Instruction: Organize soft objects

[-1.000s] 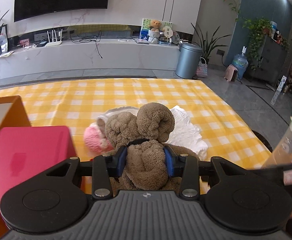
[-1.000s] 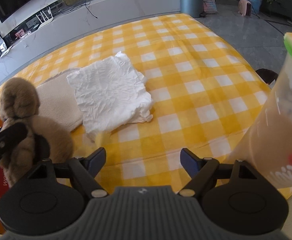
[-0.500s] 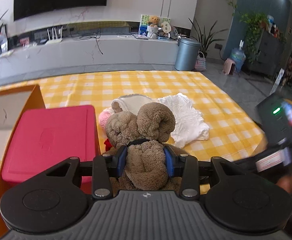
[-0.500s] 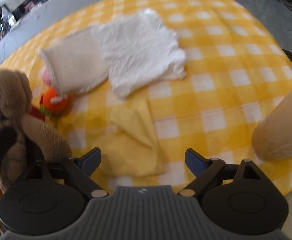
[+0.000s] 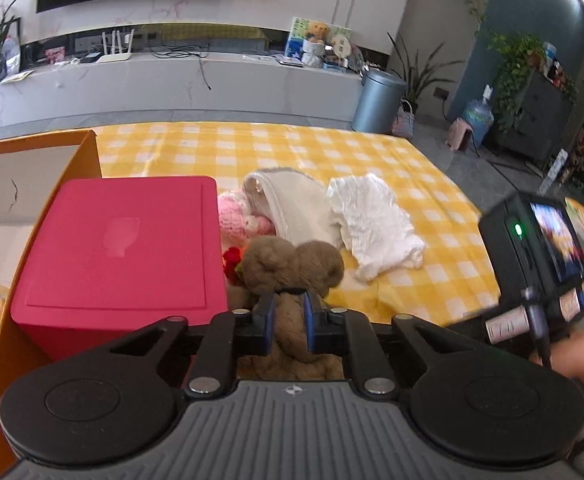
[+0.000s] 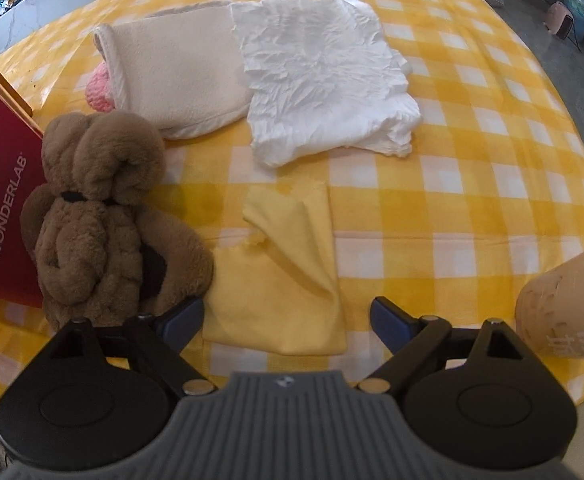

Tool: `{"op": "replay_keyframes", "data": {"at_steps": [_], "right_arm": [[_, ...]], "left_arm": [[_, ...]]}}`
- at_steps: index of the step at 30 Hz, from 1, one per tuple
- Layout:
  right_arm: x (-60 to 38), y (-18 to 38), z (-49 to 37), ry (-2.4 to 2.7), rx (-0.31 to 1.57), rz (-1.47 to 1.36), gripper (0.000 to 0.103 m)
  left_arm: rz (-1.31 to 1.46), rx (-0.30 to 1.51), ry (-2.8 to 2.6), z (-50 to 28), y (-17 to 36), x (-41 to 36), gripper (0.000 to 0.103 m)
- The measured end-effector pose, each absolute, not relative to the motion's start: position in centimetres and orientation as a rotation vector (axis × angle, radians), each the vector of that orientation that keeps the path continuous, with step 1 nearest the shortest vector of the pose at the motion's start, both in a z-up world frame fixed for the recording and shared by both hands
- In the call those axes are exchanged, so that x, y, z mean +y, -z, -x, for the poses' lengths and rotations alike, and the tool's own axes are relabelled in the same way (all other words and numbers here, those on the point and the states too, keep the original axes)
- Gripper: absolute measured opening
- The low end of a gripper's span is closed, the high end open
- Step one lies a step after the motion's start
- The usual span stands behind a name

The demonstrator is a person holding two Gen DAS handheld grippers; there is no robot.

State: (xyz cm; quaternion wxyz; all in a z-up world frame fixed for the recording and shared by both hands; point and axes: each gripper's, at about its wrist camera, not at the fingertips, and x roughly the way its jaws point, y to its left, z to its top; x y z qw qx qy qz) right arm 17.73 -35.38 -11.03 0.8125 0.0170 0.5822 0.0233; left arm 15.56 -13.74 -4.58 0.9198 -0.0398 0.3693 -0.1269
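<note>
At the left stands a red box inside an orange tray, and just beside it the left tongs pinch the brown plush toy at its body, low over the yellow checked table. Past the toy lie a cream towel and a crumpled white cloth, touching. Further right, the right tongs are spread wide above a folded yellow cloth, with a tan cup at the edge.

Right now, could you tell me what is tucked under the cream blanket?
A pink knitted toy pokes out from under the left end of the cream blanket. Only part of it shows; the rest is covered, so I cannot tell whether anything else lies beneath.
</note>
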Motion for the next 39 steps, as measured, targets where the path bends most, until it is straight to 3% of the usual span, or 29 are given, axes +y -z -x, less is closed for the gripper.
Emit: {"op": "replay_keyframes", "data": {"at_steps": [1,3,5,8,13,17,19,21,26,33,39], "right_arm": [[-35.3,11.1,-17.8,-0.051,1.244,-0.034,0.09],[-35.1,11.1,-17.7,-0.055,1.244,-0.005,0.09],[-35.0,11.1,-17.9,-0.06,1.238,0.023,0.09],[-35.2,11.0,-17.9,-0.071,1.223,0.027,0.087],[-36.1,10.4,-17.5,-0.057,1.175,0.012,0.061],[-36.7,10.1,-17.4,-0.042,1.158,0.007,0.043],[-36.7,10.0,-17.4,-0.031,1.151,0.02,0.022],[-36.9,10.0,-17.5,-0.014,1.152,0.028,0.017],[-37.8,10.1,-17.1,-0.002,1.144,0.006,0.011],[-38.1,10.0,-17.0,0.002,1.139,-0.014,0.009],[-38.4,9.5,-16.6,-0.006,1.119,-0.033,0.007]], "left_arm": [[0.062,0.753,0.27,-15.2,4.7,-14.0,0.022],[0.019,0.755,0.294,-14.9,5.2,-14.7,0.05],[0.001,0.771,0.303,-15.0,5.9,-15.6,0.067],[-0.009,0.741,0.269,-15.0,7.0,-16.5,0.073],[0.096,0.765,0.235,-15.8,8.3,-16.2,0.082],[0.057,0.804,0.171,-16.0,9.7,-16.8,0.083],[0.017,0.786,0.126,-15.6,10.3,-17.5,0.084],[-0.006,0.767,0.076,-15.4,11.0,-18.3,0.084],[0.006,0.707,-0.003,-15.3,12.3,-19.3,0.085],[-0.052,0.683,-0.014,-14.4,12.4,-19.7,0.055],[0.001,0.629,0.052,-13.0,11.2,-19.0,0.052]]}}
